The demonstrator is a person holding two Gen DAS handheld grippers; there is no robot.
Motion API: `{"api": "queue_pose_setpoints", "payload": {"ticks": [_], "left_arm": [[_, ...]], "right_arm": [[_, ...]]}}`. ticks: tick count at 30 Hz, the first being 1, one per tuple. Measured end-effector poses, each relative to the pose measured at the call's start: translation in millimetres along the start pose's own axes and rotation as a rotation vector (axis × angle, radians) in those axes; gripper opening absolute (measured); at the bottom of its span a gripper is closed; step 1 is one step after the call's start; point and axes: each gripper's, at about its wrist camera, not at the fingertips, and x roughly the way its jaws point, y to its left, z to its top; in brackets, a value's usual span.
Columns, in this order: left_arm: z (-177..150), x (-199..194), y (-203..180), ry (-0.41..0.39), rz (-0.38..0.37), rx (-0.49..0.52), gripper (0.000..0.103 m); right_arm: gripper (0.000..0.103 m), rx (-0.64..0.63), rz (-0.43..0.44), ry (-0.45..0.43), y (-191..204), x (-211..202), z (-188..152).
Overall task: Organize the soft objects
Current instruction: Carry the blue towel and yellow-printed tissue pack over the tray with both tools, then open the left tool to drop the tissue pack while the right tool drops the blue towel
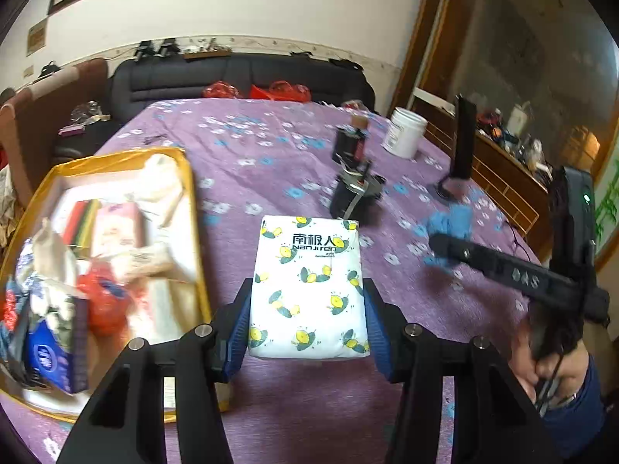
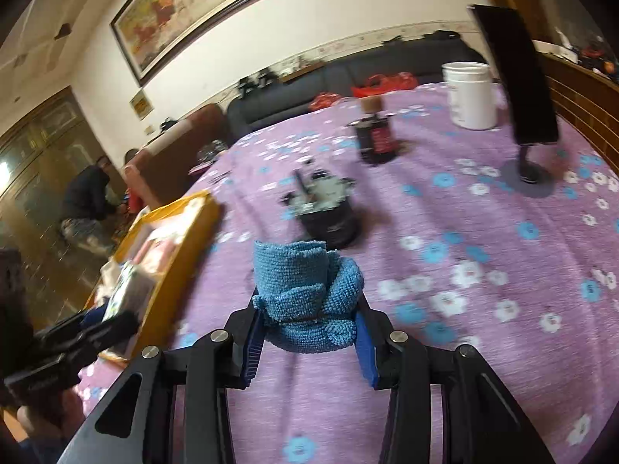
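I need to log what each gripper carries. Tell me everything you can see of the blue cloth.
The blue cloth is a looped, terry-like fabric, bunched and folded into a thick wad with one flap standing up. It sits between the blue pads of the right hand-held gripper, which is shut on it. It is held above the purple flowered tablecloth, in front of a black pot. The left wrist view shows it too, blurred.

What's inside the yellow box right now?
The yellow box holds a jumble of packets, a red bag and a blue pack; lower layers are covered.
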Motion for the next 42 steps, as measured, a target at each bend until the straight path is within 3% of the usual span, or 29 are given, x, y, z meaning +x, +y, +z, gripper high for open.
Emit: {"api": "queue_pose_setpoints", "payload": {"ticks": [27,42], "left_arm": [[-7,-60,126,-0.13,0.175,-0.214,0.052],[-20,-62,174,-0.13,0.22,-0.299,0.052]], "right_arm": [[0.045,-0.27,0.202,0.114,176,61,-6],[0.046,-0.35,0.199,0.176,224,105,-15]]}}
